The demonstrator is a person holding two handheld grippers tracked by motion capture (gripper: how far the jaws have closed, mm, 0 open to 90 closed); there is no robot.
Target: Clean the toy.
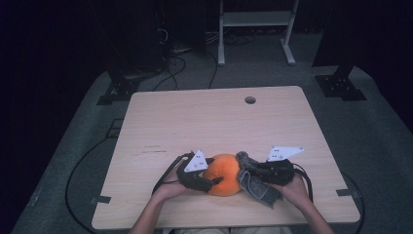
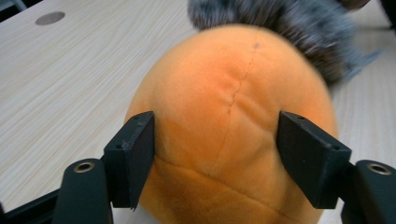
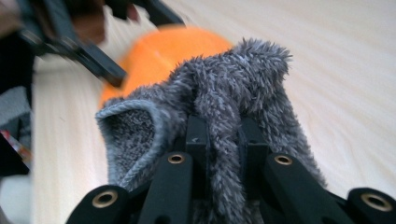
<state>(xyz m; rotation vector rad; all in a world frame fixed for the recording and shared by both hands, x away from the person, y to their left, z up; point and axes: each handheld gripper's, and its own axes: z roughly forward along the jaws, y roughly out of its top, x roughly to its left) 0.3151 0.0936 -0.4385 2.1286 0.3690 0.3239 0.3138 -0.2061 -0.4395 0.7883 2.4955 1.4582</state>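
Round orange plush ball sits near the worktop's front edge, centre; left gripper jaws flank it, touching both sides. Right gripper clamped on grey fuzzy cloth, cloth touching the ball.

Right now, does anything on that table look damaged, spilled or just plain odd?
Nothing looks spilled or broken. The orange plush ball sits between the left gripper's jaws, its seams intact. The grey fuzzy cloth is bunched and crumpled in the right gripper, pressed against the ball, but that is the grip, not damage.
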